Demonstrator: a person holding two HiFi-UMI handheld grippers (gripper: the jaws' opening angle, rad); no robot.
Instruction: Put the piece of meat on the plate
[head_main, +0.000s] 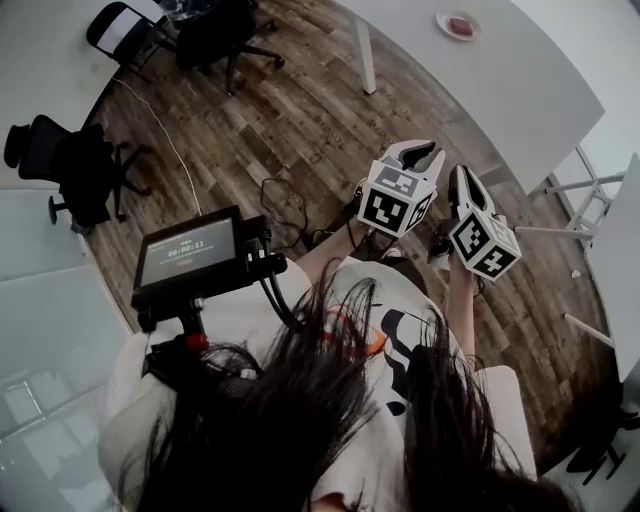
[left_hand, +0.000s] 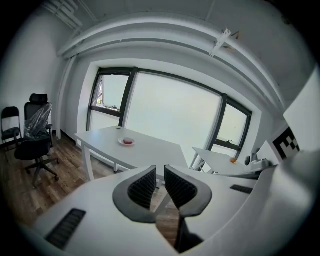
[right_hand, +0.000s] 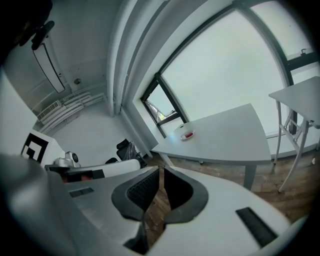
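A red piece of meat (head_main: 460, 26) lies on a small white plate (head_main: 446, 19) on the white table (head_main: 520, 90) far ahead. The left gripper view shows the plate (left_hand: 127, 142) on that table (left_hand: 150, 152), and the right gripper view shows the plate (right_hand: 187, 134) too. My left gripper (head_main: 420, 150) and right gripper (head_main: 462, 175) are held side by side in front of the person's body, over the wooden floor and well short of the table. The left gripper (left_hand: 160, 169) and right gripper (right_hand: 161, 170) are both shut, with nothing between their jaws.
Black office chairs (head_main: 85, 170) (head_main: 225, 35) stand at the left on the wooden floor, where a cable (head_main: 285, 205) lies. A small screen (head_main: 190, 250) is mounted at the person's chest. A second white table (left_hand: 222, 161) with an orange ball (left_hand: 233, 160) stands at the right.
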